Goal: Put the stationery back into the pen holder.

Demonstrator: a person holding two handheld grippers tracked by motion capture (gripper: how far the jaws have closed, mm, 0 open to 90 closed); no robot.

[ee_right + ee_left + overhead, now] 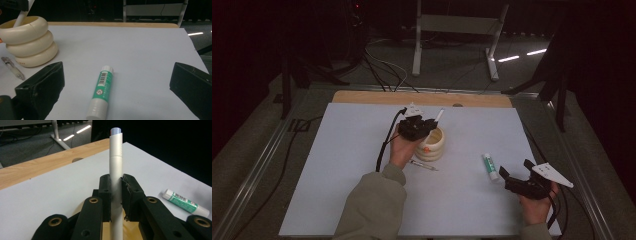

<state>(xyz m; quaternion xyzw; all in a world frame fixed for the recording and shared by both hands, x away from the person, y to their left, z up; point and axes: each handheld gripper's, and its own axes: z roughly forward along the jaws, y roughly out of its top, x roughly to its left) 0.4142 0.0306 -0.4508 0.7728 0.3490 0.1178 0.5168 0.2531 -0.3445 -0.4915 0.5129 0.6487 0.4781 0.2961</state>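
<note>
Your left gripper point(116, 192) had its jaws clamped on a white marker point(116, 160), held over the mouth of the cream ribbed holder point(432, 144) near the middle of the white sheet point(337, 160). Your right gripper point(518, 178) rested with jaws wide apart just beside the green-labelled glue stick point(102, 91). A clear pen point(423, 164) lay beside the holder.

Your right gripper point(117, 87) has bare sheet point(362, 150) around the glue stick point(102, 91), with the ringed holder point(28, 41) and pen point(12, 68) standing off left.
</note>
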